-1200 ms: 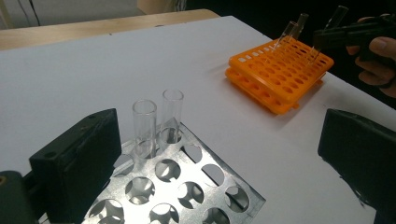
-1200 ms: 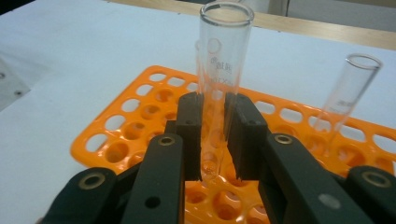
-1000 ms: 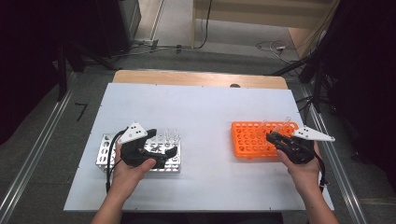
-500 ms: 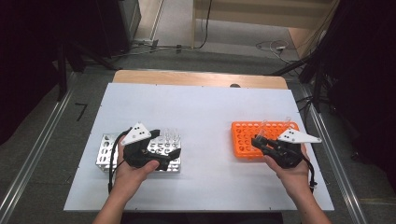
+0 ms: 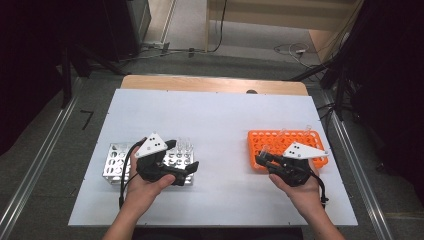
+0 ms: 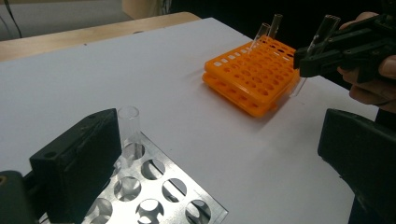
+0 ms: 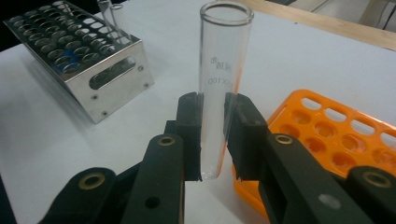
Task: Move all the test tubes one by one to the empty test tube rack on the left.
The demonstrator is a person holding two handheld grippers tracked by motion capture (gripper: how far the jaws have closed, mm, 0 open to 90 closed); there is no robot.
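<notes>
Right tool, clamped shut on a clear glass test tube. Tube upright between the two black pads, rounded bottom just below them, open mouth well above. In the high view, right tool at the near left corner of the orange plastic rack, tube just beside that rack's left edge, above the white table. Two more clear tubes standing in the orange rack's far side.

Left tool wide open, gripping nothing, poised over the right end of the shiny metal rack on the table's near left. From the left tool's own view, one pad just beside a clear tube standing in the metal rack, the other pad well apart at the right.
</notes>
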